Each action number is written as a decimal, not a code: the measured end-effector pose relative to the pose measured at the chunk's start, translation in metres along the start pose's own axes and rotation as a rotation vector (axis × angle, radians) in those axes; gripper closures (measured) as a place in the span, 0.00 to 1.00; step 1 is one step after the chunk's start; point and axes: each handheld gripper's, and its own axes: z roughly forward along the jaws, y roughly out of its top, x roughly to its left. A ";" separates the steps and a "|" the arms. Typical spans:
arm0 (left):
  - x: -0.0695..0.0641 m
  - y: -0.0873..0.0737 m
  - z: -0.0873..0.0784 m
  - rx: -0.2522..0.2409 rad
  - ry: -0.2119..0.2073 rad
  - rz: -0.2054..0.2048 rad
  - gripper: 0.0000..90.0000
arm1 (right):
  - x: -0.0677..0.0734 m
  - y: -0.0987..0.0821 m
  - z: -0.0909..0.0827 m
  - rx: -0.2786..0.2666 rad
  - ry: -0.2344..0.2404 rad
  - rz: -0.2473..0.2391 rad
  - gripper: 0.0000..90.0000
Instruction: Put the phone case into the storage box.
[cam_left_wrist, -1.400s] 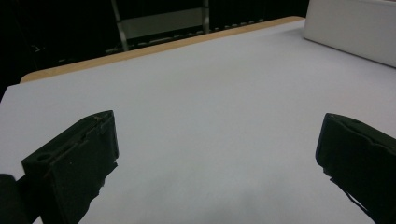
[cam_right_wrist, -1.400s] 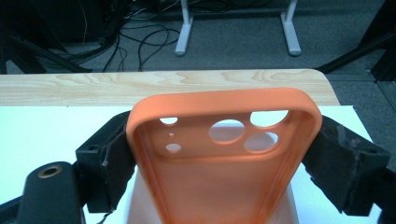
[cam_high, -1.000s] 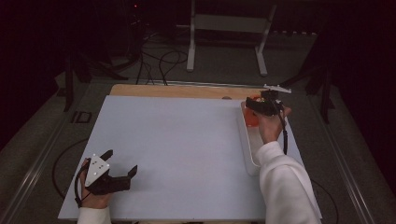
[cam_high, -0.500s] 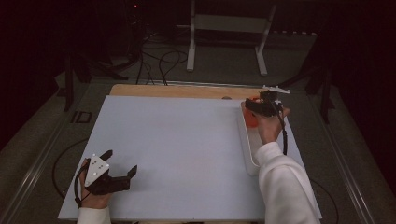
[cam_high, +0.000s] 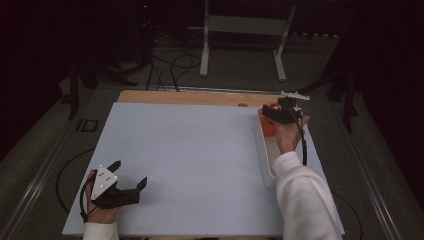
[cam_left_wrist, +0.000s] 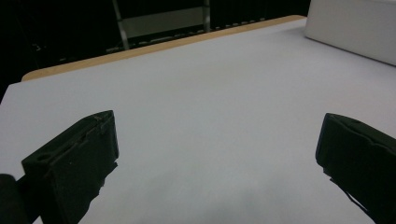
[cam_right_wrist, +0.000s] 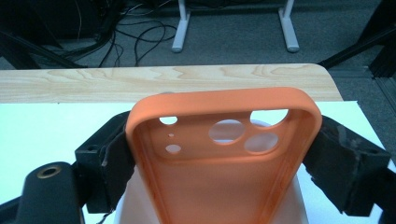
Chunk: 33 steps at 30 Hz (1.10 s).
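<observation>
Left gripper (cam_high: 129, 187): black, two-jawed, grey three-cornered plate on top, held in a hand at the near left corner of the table (cam_high: 190, 150). Jaws spread wide, nothing between them; the left gripper view shows bare surface in the gap.

Table: flat white matte sheet over a pale wood board, whose grain shows as a strip along the far edge.

Tray (cam_high: 263, 155): long, shallow, white, rounded rim, lying along the right side of the table. The right gripper and its load sit above the tray's far end; contents farther along are hidden by the sleeve.

Right gripper (cam_high: 272, 114): black, jaws clamped on the two long sides of a phone case (cam_right_wrist: 224, 154).

Phone case: orange, soft matte material, rounded corners, raised lip, open side up, with round camera cut-outs of several sizes near its far end. It is held over the tray's white floor.
</observation>
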 end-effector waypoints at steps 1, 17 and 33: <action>0.000 0.000 0.000 0.001 0.000 0.001 0.00 | 0.000 0.000 0.001 0.000 0.000 0.002 0.17; 0.000 0.000 0.000 0.000 -0.001 -0.002 0.00 | 0.002 0.002 0.009 -0.009 -0.006 -0.006 0.17; 0.001 -0.001 -0.001 -0.002 -0.001 -0.006 0.00 | 0.006 0.008 0.020 0.014 -0.022 -0.021 0.17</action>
